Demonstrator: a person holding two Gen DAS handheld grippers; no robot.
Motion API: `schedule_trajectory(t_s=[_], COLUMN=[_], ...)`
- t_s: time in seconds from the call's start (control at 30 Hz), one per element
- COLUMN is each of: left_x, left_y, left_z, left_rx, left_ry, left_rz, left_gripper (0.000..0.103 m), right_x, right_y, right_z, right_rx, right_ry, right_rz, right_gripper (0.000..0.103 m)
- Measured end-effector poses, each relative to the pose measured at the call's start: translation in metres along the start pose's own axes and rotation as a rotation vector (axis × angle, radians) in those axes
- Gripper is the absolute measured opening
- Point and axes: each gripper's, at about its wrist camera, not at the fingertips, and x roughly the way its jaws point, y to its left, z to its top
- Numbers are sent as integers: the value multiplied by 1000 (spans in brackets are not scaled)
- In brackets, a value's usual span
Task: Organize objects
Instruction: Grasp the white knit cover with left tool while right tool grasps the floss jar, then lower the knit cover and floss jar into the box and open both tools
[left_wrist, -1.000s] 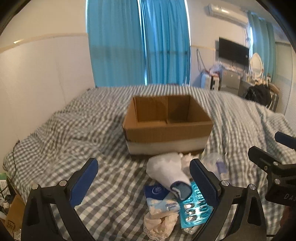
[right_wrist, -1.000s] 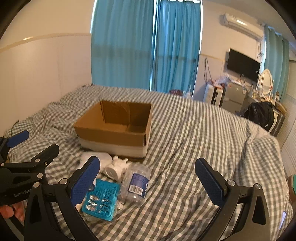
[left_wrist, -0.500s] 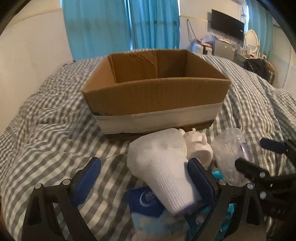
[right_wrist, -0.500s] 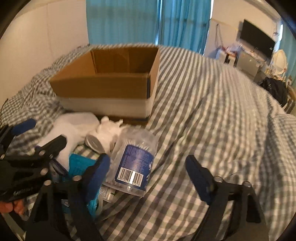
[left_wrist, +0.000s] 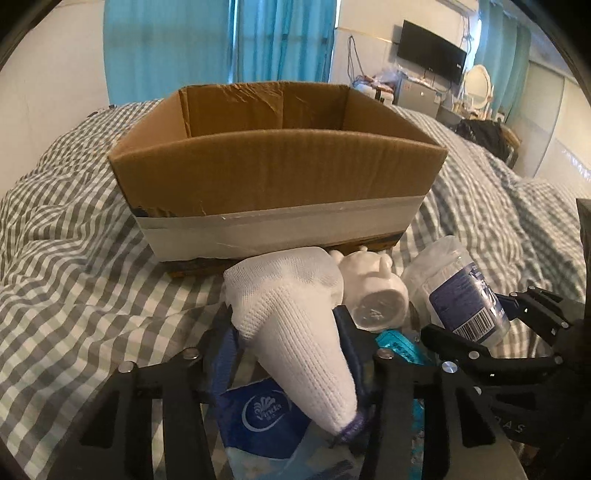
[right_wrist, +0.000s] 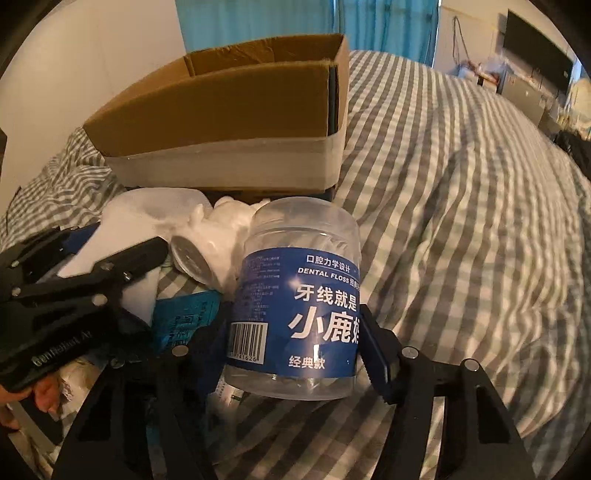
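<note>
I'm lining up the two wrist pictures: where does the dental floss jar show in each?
Left wrist: dental floss jar at right of centre, lying beside the white figurine.
Right wrist: jar at lower centre, between the right gripper's jaws.
Shared landmark: cardboard box, behind it in both views.

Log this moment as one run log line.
left gripper: closed on white sock | right gripper: closed on dental floss jar | cardboard box: open, behind

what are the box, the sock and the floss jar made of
Box: brown corrugated cardboard, matte, fluted edge showing.
Sock: white knitted fabric, ribbed weave visible.
Floss jar: clear glossy container, probably plastic, with a blue printed label.
</note>
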Motion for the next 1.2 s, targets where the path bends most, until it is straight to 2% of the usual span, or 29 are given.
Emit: schedule_trajectory(t_s=[0.07,0.27,0.5,0.63,0.87,1.07,1.2], left_x=[-6,-29,-78,-110,-137,-131,-118], left_y=[1,2,-5,1,8,20,30], left_z=[0,-1,13,33,73,117,142], left_rx=[-10,-17,-11,-36,-21,-23,-16], left_ry=[-8,-32,-135,-216,-313,-343,-341], left_rz=[-3,-1,9,-7,15,20,37], left_gripper=[47,43,43,43,43,43,43], right_x=[-6,-37,-91,-123,-167,-185,-180], right_y=[2,0,14,21,31,41,42], right_z=[-3,-2,13,18,46,86,120], right_rx=[-16,-1,-27,-56,-100,-150,-164], right_ry=[-20,-76,-197,-267,-366,-425,-441], right_rz=[-36,-41,-41,-43,-33,-13,17], right_gripper=[63,62,62,62,62,62,62])
